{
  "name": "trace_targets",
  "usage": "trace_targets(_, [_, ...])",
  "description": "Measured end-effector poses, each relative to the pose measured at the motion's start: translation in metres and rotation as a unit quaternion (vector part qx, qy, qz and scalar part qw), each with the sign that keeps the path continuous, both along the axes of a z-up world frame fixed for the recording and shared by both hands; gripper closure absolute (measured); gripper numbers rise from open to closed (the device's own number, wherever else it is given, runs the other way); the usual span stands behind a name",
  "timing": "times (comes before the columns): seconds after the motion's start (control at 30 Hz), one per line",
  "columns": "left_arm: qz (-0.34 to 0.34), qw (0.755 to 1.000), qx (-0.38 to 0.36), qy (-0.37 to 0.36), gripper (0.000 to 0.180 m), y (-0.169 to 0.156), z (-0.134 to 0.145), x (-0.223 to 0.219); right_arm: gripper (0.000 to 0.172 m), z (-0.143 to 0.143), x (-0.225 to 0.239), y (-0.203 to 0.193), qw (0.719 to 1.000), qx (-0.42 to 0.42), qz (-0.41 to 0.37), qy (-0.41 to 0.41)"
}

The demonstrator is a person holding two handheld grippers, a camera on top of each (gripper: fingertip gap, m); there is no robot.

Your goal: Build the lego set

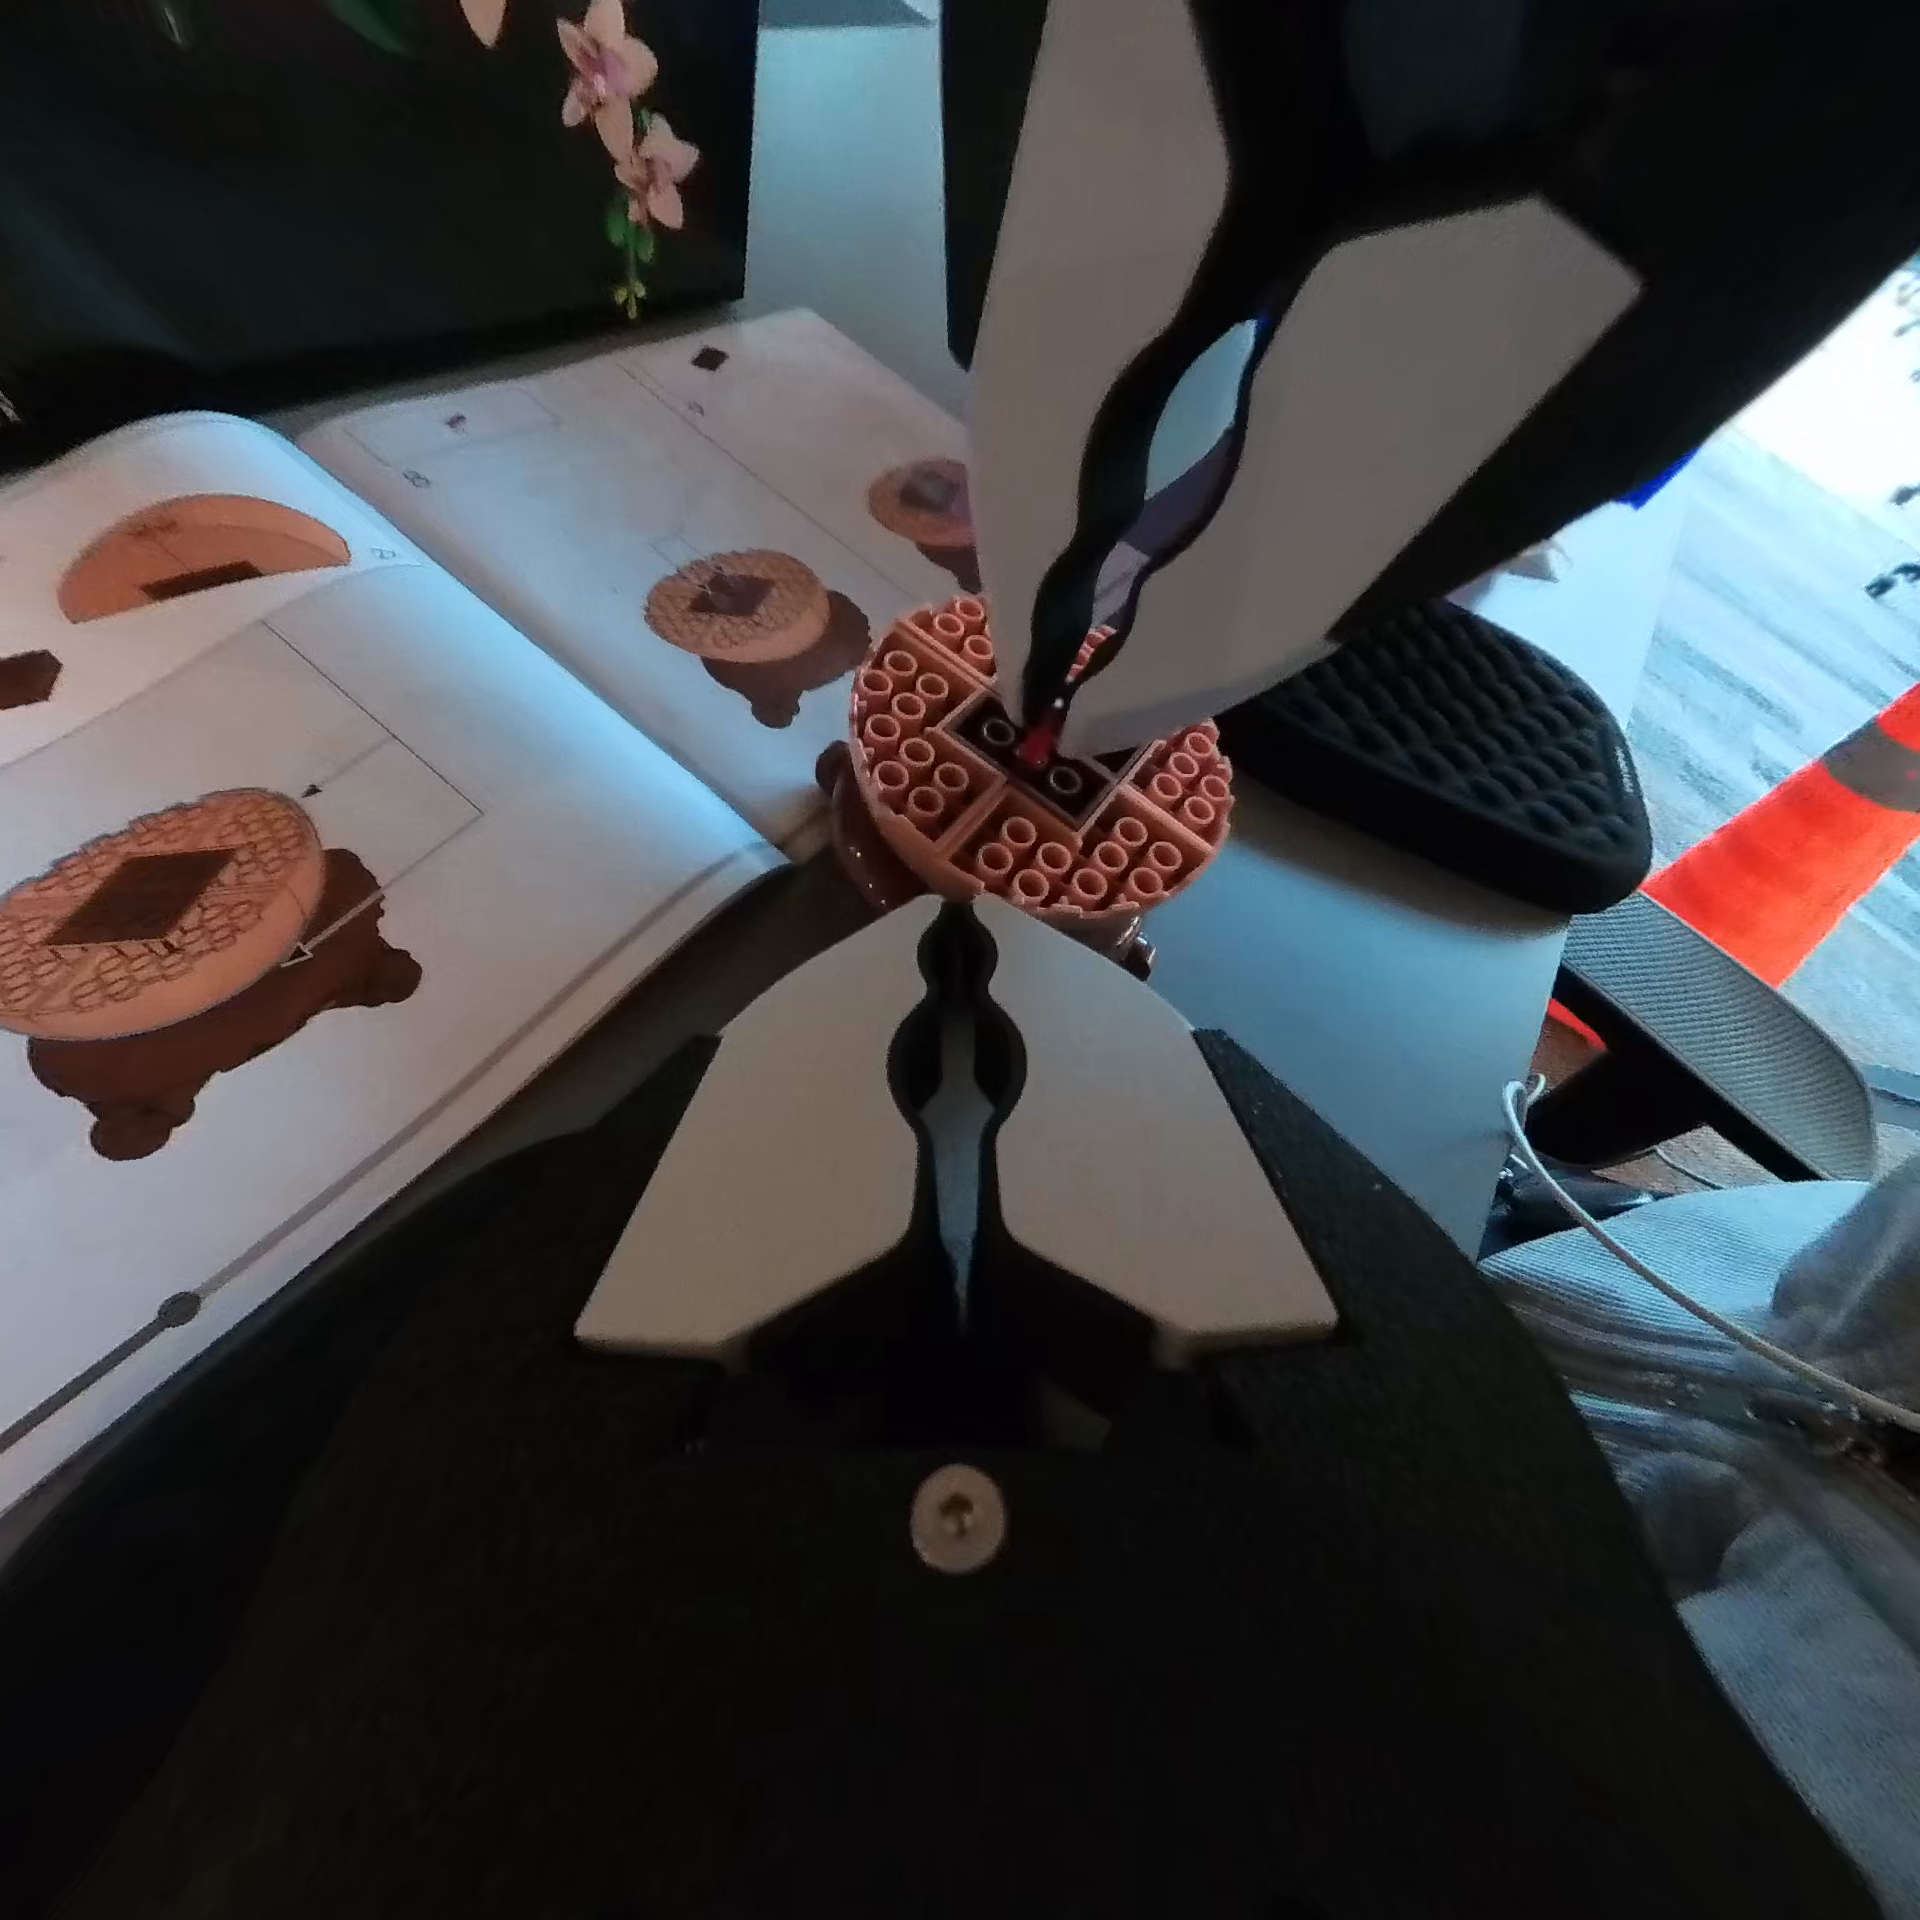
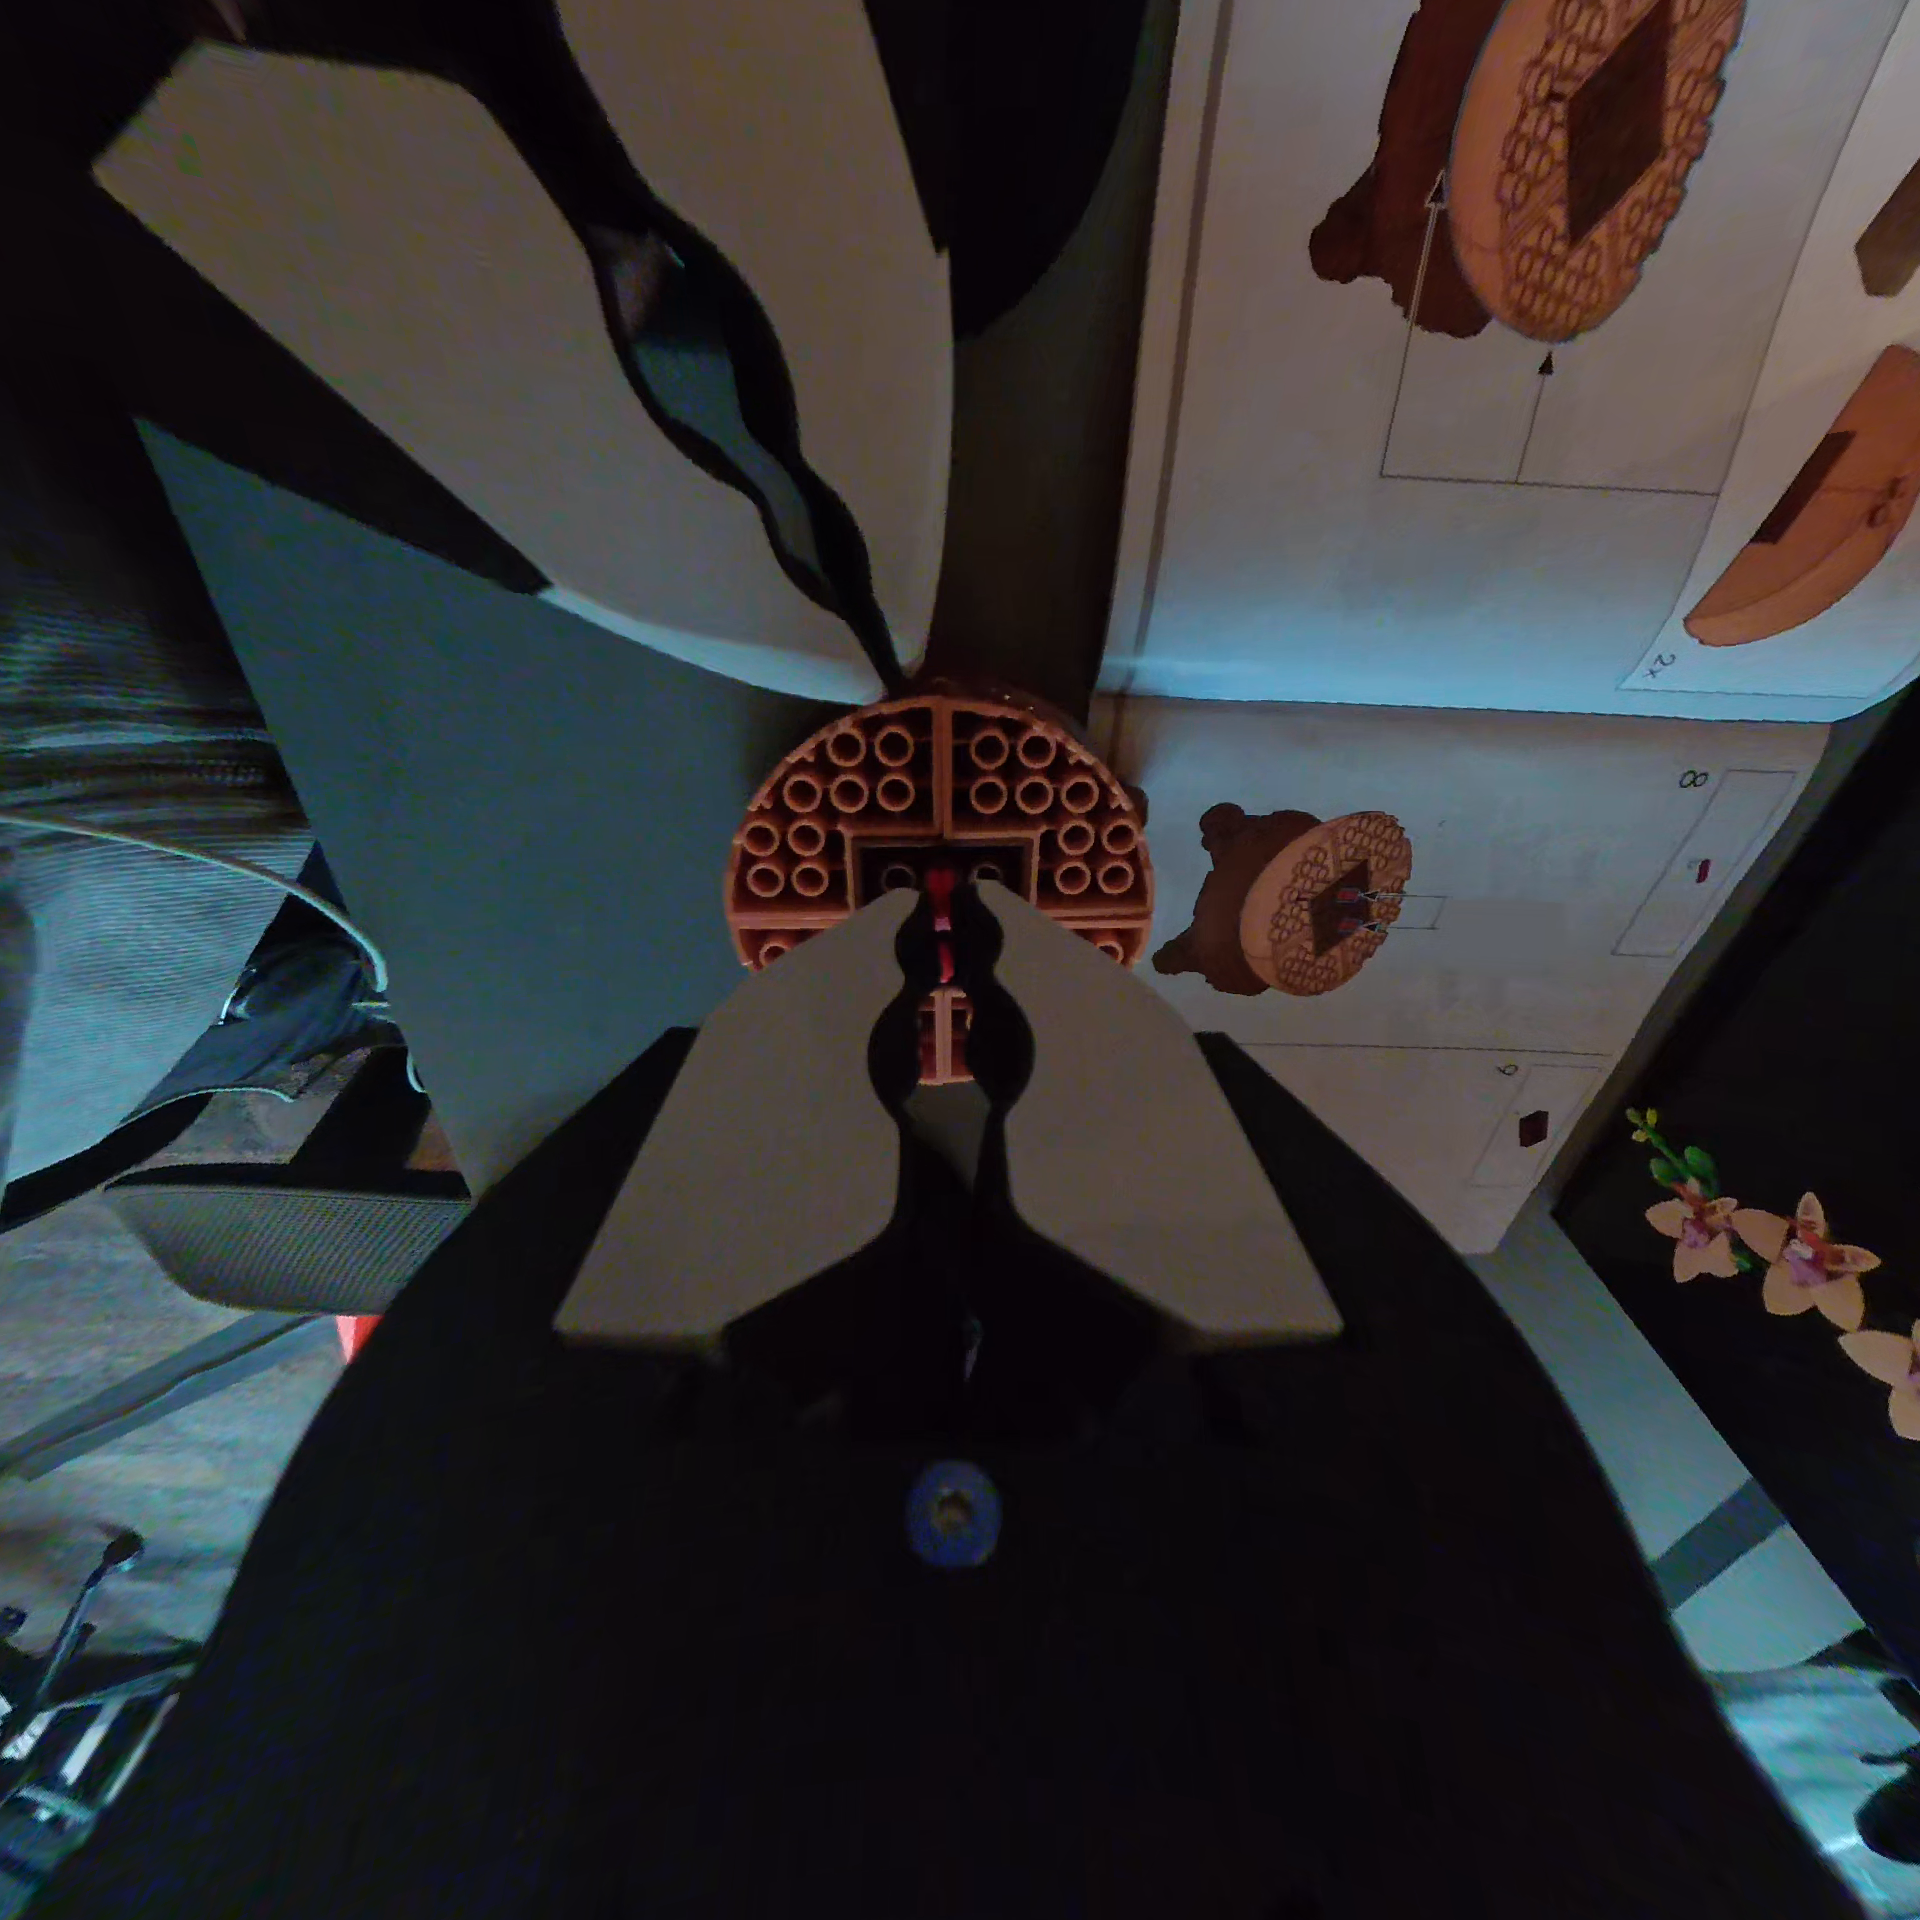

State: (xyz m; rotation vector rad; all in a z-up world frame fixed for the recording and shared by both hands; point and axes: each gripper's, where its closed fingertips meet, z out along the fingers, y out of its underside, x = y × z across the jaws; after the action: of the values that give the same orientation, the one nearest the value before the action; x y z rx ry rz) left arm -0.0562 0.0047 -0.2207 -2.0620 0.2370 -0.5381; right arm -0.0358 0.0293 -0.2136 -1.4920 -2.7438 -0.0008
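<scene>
Two grippers on one round pink brick disc point(image 1: 1039, 790), studless underside up, tubes showing, held just off the table's near edge beside the open instruction booklet point(image 1: 436, 665). My left gripper point(image 1: 961, 914) has its fingers together, and their tips meet the disc's near rim; the contact itself is hidden under the disc, where a brown base point(image 1: 857, 852) sits. My right gripper point(image 2: 940, 914) is clamped on a small red piece point(image 2: 940, 888), tip of it sitting at the dark square recess point(image 1: 1023, 753) in the disc's centre, between two dark tubes. Risks as I see them: the left hold is an edge pinch, so any push down from the right could lever the disc and pop it loose over the table edge onto the chair point(image 1: 1455, 769) or floor. The red piece is tiny, and a skewed press could twist it out of the pads.
</scene>
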Motion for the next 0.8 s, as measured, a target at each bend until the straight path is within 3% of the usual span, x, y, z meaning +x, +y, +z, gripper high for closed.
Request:
trace_targets(0.23, [-0.009, 1.000, -0.003, -0.011, 0.180, 0.000, 0.001, 0.002, 0.169, -0.004, 0.002, -0.001, 1.000, 0.018, 0.011, -0.002])
trace_targets(0.37, [-0.013, 1.000, -0.007, -0.027, 0.180, 0.000, 0.002, 0.002, 0.168, -0.004, 0.000, -0.001, 1.000, -0.013, -0.008, -0.003])
trace_targets(0.47, [-0.016, 0.999, 0.000, -0.037, 0.180, -0.002, 0.006, 0.002, 0.149, 0.002, -0.004, -0.008, 0.999, -0.041, -0.018, 0.015])
trace_targets(0.57, [-0.018, 0.999, 0.000, -0.047, 0.178, -0.001, 0.006, 0.002, 0.144, 0.015, -0.001, -0.001, 0.999, -0.026, -0.018, 0.038])
trace_targets(0.67, [-0.022, 0.998, -0.003, -0.052, 0.176, -0.002, 0.006, 0.003, 0.163, 0.015, 0.002, -0.004, 0.997, -0.036, -0.005, 0.067])
trace_targets(0.8, [-0.023, 0.999, -0.009, -0.044, 0.176, -0.002, 0.003, 0.003, 0.165, 0.005, 0.002, 0.001, 0.997, -0.022, -0.003, 0.068])
